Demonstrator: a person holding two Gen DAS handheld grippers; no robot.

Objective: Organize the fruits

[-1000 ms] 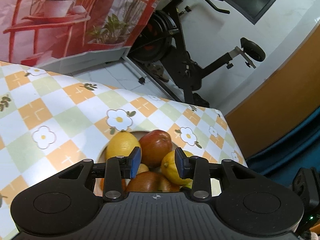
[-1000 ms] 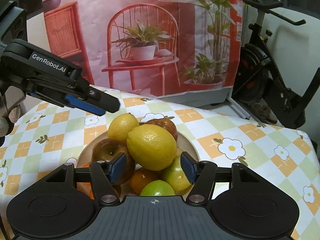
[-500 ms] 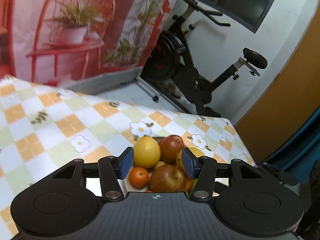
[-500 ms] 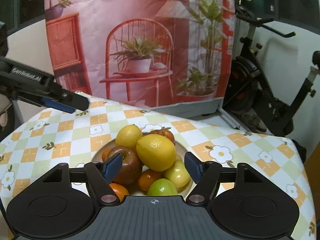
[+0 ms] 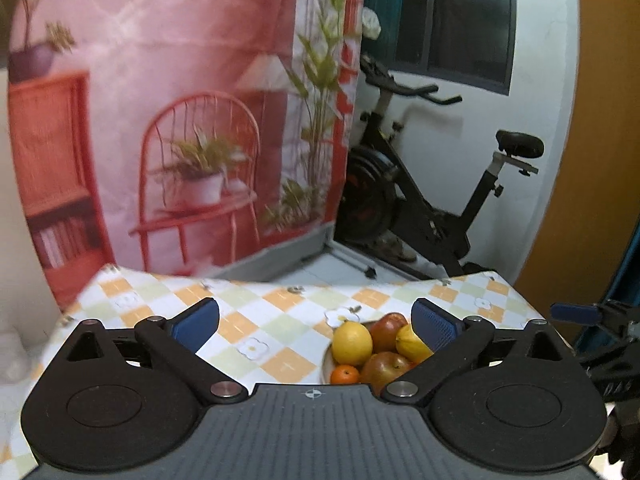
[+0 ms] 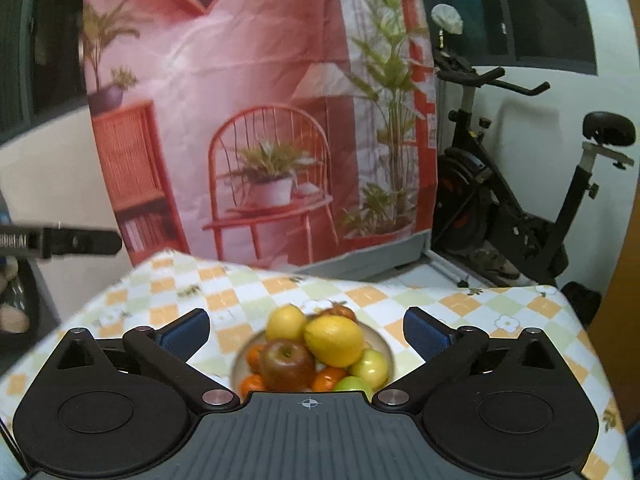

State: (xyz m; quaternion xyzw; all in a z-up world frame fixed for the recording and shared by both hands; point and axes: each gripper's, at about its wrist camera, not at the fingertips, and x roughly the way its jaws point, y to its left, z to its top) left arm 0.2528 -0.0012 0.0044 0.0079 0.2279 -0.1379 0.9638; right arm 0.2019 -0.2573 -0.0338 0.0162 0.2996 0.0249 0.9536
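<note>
A pale plate on the checked tablecloth holds a heap of fruit: two lemons, a red apple, green apples and small oranges. My right gripper hovers above and in front of the heap, its jaws opening wide with nothing between the pads. The left wrist view shows the same plate low right of centre, with a lemon, red apples and an orange. My left gripper is also raised, its jaws opening and empty.
The table carries an orange, green and white flowered cloth. Behind it hangs a red printed backdrop, with an exercise bike to its right. The left gripper's black arm shows at the right wrist view's left edge.
Both grippers have drawn up and back from the fruit heap, which now looks smaller. Their jaws have spread from narrow to wide. The left view has swung toward the backdrop.
</note>
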